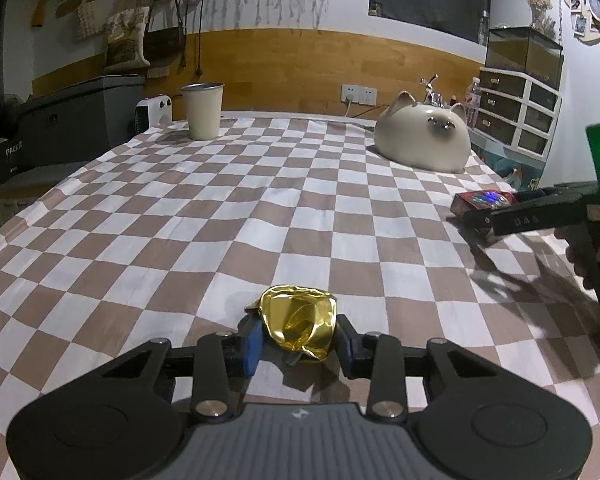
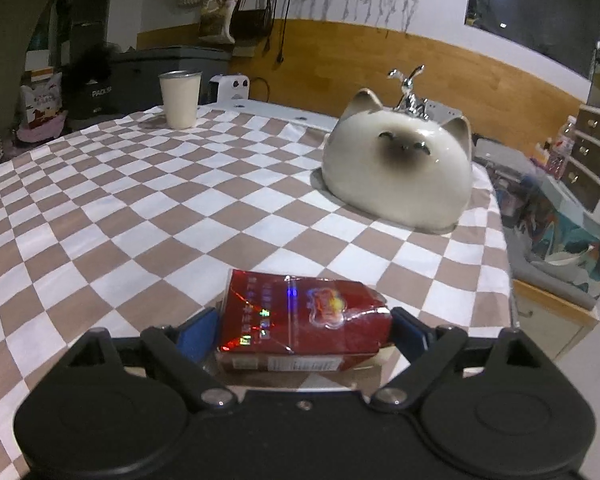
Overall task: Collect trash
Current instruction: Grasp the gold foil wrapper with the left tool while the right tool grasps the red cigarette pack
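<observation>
A crumpled gold foil wrapper [image 1: 300,324] lies on the checkered tablecloth [image 1: 220,220], between the blue pads of my left gripper [image 1: 300,346]. The pads sit at its sides with small gaps, so the gripper looks open around it. A red cigarette pack [image 2: 300,324] lies flat near the table's right edge, between the fingers of my right gripper [image 2: 300,334], which stand just off its sides. The pack [image 1: 482,204] and the right gripper [image 1: 496,220] also show at the right of the left wrist view.
A cream cat-shaped ceramic container [image 2: 398,168] stands at the back right. A cream cup [image 2: 180,98] stands at the back left. Behind the table are a white heater [image 2: 230,86], a grey bin [image 1: 80,116] and drawers [image 1: 516,116].
</observation>
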A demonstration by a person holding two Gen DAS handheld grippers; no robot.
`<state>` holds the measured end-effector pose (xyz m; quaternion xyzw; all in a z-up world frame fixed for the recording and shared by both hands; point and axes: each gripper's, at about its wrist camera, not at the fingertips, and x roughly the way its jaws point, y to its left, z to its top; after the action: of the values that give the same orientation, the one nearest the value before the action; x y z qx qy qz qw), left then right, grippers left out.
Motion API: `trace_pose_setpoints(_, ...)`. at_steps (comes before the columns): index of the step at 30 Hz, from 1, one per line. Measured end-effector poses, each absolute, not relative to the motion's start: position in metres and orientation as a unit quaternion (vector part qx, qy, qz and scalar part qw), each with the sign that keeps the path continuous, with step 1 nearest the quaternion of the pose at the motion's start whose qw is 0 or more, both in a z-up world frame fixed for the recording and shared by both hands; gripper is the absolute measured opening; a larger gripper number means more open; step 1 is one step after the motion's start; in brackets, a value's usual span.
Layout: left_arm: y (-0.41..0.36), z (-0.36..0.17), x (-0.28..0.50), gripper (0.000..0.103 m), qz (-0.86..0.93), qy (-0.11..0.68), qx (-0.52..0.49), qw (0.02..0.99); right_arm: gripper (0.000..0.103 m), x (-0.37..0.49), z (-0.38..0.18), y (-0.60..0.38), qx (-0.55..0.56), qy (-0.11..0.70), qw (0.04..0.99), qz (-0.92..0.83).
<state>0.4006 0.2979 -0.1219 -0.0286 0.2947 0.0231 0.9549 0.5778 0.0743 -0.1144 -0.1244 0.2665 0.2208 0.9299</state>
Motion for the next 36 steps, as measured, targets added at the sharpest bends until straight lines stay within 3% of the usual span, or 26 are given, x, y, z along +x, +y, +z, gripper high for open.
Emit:
trace_pose_setpoints(28,0.242,-0.108,0.341,0.038,-0.001,0.273,-0.031,0.961,0.090,0.424,-0.092,0.026,-0.080,0.262,0.927,0.255)
trace_pose_setpoints(36,0.204,-0.121,0.301,0.039,-0.075,0.319,-0.013,0.945,0.090,0.379,-0.088,0.005,-0.076,0.258,0.926,0.266)
